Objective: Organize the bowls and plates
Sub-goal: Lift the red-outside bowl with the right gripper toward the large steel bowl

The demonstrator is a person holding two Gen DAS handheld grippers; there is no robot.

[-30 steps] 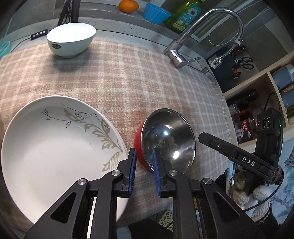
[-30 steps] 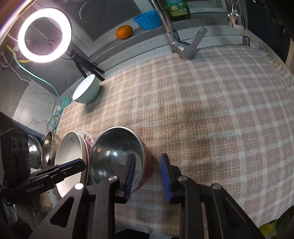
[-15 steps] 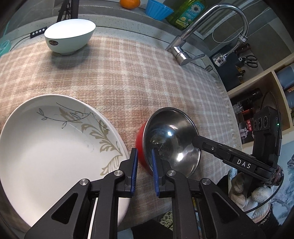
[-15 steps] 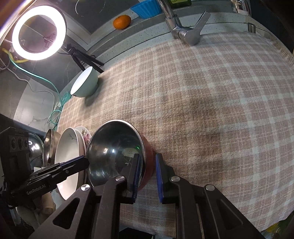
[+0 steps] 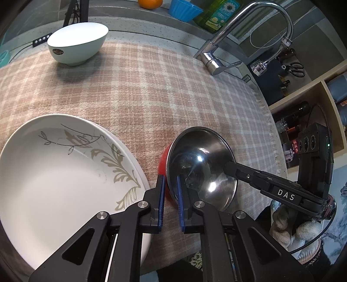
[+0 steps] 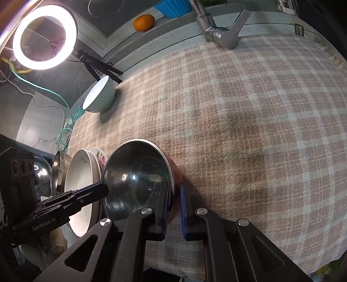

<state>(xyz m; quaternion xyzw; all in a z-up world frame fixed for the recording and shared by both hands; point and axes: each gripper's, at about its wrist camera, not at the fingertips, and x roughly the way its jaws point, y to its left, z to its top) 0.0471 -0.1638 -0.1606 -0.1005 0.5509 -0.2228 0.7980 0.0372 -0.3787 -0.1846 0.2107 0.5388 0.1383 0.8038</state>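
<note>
A steel bowl (image 5: 201,164) with a red outside sits near the front edge of the checked cloth, just right of a large white leaf-patterned plate (image 5: 54,173). My left gripper (image 5: 170,180) has its jaws closing onto the bowl's left rim, one blue pad inside and one outside. My right gripper (image 6: 175,188) is closing the same way onto the opposite rim of the steel bowl (image 6: 134,173). Each gripper shows in the other's view: the right gripper (image 5: 229,167) and the left gripper (image 6: 104,188). A pale green bowl (image 5: 78,43) stands at the cloth's far side.
The white plate (image 6: 78,191) lies on a floral plate (image 6: 100,156), with another steel bowl (image 6: 57,169) beyond. A faucet (image 5: 216,63), an orange (image 6: 143,22), a blue cup (image 5: 184,9) and a ring light (image 6: 44,36) line the back. Checked cloth (image 6: 249,121) spreads right.
Both grippers have narrowed from a visible gap to pads pressed against the steel bowl's rim. The right gripper's fingers have reached the bowl's far rim in the left wrist view.
</note>
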